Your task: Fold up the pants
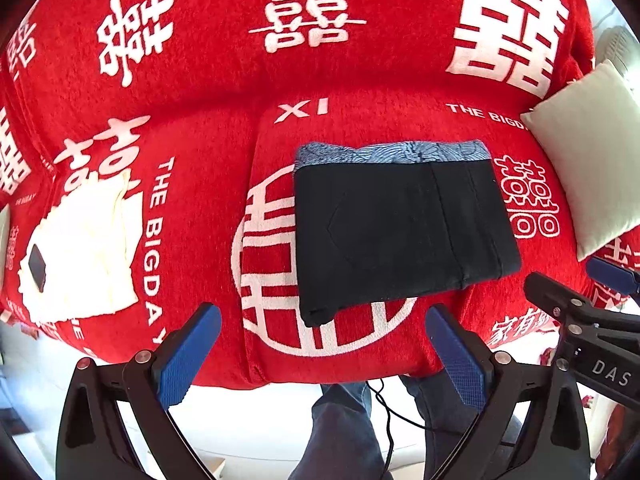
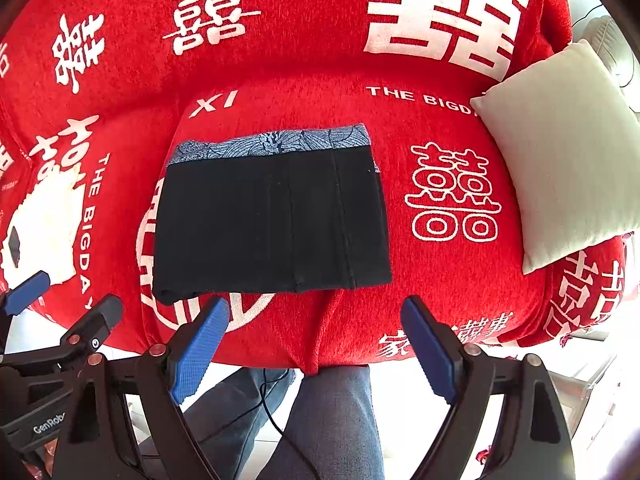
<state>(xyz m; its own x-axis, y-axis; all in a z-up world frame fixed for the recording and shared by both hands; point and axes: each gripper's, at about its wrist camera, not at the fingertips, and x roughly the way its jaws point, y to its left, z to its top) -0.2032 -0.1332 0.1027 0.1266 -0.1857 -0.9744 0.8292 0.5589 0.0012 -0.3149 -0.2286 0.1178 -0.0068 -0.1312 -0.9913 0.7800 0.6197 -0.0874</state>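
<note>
Pants: one pair, folded into a dark block near the sofa seat's front edge, long axis across it, patterned band at the far side. Just ahead of both claws, each gaping and empty: right gripper squarely before it, left gripper likewise. Probably done. Farther off: one cushion, right corner.

On the red sofa cover I read "XI" and "THE BIGDA", cut off, in white, among big white double-happiness characters. In my left view the right tool bears "DAS". In my right view the left tool reads "GenRob", cut off.
</note>
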